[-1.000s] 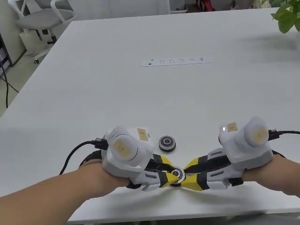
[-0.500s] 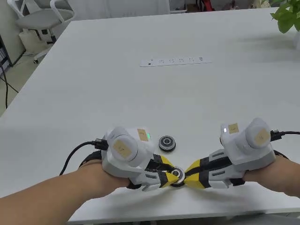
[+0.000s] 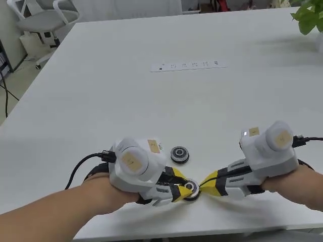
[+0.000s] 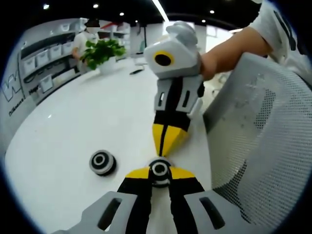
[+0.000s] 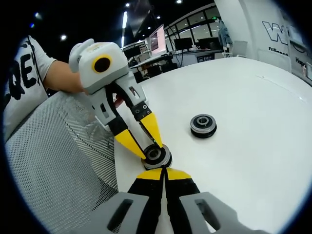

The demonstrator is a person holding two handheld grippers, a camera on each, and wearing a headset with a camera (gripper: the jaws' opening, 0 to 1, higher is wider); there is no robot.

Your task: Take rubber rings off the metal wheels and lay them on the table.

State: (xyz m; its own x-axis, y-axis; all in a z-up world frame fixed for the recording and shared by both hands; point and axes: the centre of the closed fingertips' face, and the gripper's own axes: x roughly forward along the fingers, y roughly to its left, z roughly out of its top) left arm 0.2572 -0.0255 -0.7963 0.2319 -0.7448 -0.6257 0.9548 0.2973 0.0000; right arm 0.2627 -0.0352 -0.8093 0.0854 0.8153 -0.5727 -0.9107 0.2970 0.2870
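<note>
A small metal wheel (image 3: 190,188) with a black rubber ring around it hangs just above the white table (image 3: 151,106) near its front edge. My left gripper (image 3: 186,190) is shut on this wheel (image 4: 160,168). My right gripper (image 3: 203,185) comes in from the right, jaws shut, its yellow tips against the wheel's rim (image 5: 156,157). Whether they pinch the ring cannot be made out. A second wheel (image 3: 179,154) with its black ring lies flat on the table just behind the left gripper (image 4: 103,162).
A white power strip (image 3: 184,65) lies across the table's middle. A green plant (image 3: 308,17) stands at the far right corner, an office chair (image 3: 43,17) beyond the far left. A grey mesh chair back (image 4: 258,126) is close behind the table's front edge.
My right gripper has drawn back a little to the right, so its tips now sit at the wheel's edge. The left gripper and both wheels have stayed put.
</note>
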